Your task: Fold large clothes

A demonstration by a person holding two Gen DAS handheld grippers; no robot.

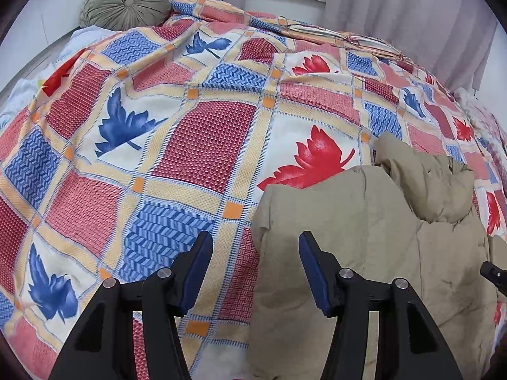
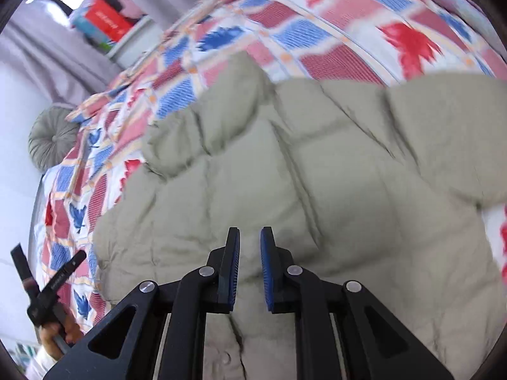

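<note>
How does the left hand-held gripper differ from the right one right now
The left hand-held gripper stands wide open over the edge of the beige padded jacket, half above the patterned bedspread. The right hand-held gripper is nearly closed with a narrow gap, fully above the jacket. Both have black arms and blue pads, and neither holds fabric.

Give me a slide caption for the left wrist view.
Open left gripper hovers at the edge of a beige quilted puffer jacket on a maple-leaf patchwork bedspread.

The puffy quilted jacket (image 2: 285, 164) is plain khaki-beige. The patchwork bedspread (image 1: 202, 145) carries red and blue squares, cream bands, orange corners and red and blue maple leaves. At eleven o'clock, the round pleated velvet cushion (image 1: 126, 0) is sage green.
</note>
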